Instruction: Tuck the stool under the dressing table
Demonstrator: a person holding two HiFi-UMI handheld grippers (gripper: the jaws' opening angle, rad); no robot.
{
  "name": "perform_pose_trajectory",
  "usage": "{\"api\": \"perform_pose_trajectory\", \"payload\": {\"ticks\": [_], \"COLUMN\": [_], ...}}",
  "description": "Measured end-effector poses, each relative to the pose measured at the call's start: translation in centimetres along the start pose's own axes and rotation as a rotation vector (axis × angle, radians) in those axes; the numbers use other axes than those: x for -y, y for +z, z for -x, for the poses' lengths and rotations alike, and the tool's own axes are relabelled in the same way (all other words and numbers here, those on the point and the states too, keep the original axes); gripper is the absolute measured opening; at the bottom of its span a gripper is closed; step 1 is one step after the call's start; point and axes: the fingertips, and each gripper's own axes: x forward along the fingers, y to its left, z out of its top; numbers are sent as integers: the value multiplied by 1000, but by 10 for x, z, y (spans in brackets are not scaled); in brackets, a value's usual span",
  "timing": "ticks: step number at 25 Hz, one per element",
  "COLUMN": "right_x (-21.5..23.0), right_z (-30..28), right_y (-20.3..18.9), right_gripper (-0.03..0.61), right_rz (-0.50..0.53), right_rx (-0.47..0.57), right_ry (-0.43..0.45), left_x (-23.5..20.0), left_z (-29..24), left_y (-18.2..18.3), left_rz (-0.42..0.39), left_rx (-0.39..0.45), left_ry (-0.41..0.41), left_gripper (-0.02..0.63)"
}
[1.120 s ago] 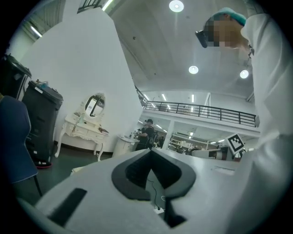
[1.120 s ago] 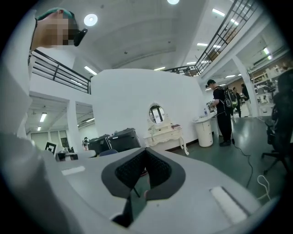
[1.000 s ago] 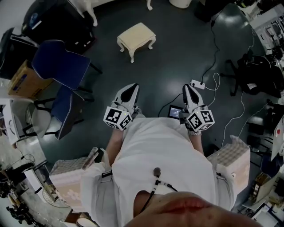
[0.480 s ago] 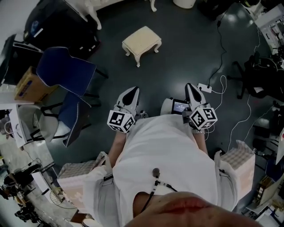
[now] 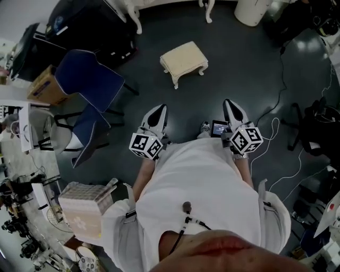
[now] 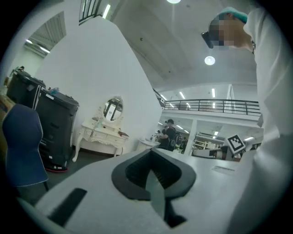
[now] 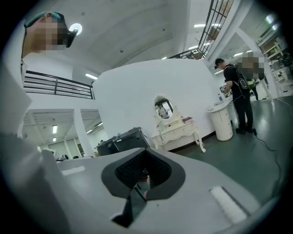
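Note:
In the head view a cream stool (image 5: pixel 184 61) with curved legs stands on the dark floor ahead of me, apart from both grippers. The white legs of the dressing table (image 5: pixel 208 9) show at the top edge. Seen from the left gripper view, the white dressing table (image 6: pixel 101 135) with its oval mirror stands against a wall; the right gripper view also shows the dressing table (image 7: pixel 177 131). My left gripper (image 5: pixel 158 110) and right gripper (image 5: pixel 230 105) are held side by side in front of my body, pointing level. Both are shut and hold nothing. The stool is hidden in both gripper views.
A blue chair (image 5: pixel 87 79), black cases (image 5: pixel 79 26) and a cardboard box (image 5: pixel 45 87) stand at the left. A white bin (image 5: pixel 252 10) is at the top right. Cables (image 5: pixel 276 114) trail over the floor at the right. A patterned box (image 5: pixel 85 210) sits at lower left. A person (image 7: pixel 238 98) stands far right.
I have walked forward: the stool now lies lower in the head view and closer to both grippers, and the dressing table's legs have come further into view. Both grippers stay shut.

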Motion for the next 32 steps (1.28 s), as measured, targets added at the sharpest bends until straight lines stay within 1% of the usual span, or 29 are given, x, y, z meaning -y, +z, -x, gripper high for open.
{"api": "perform_pose_trajectory", "payload": {"ticks": [2, 4, 8, 11, 15, 19, 22, 25, 28, 30, 32], "right_x": [23, 47, 89, 115, 136, 145, 140, 134, 138, 148, 153], "right_z": [-9, -18, -34, -46, -62, -90, -120, -153, -187, -207, -225], "right_y": [14, 28, 49, 59, 65, 60, 65, 82, 104, 117, 127], "right_gripper": [8, 8, 8, 8, 8, 8, 8, 8, 8, 8, 8], "right_rz": [31, 58, 80, 101, 89, 66, 120, 172, 162, 152, 133], "right_rx": [-22, -42, -81, -110, -132, -162, -166, -148, -126, -117, -101], "right_ry": [35, 59, 98, 118, 125, 130, 145, 150, 142, 125, 127], "left_x": [6, 16, 32, 35, 19, -9, -41, -80, -113, -126, -132], "left_z": [-24, -49, -86, -104, -111, -112, -117, -139, -176, -206, -232], "left_y": [1, 1, -6, -13, -17, -7, -2, 7, 35, 52, 65], "left_rz": [21, 15, -20, -13, 9, 23, 41, 42, 26, 18, 4], "left_rx": [26, 44, 40, 39, 32, 68, 84, 72, 95, 112, 115], "left_ry": [34, 60, 117, 155, 219, 287, 316, 318, 285, 250, 210], "left_gripper": [6, 6, 6, 6, 6, 6, 6, 6, 6, 6, 6]}}
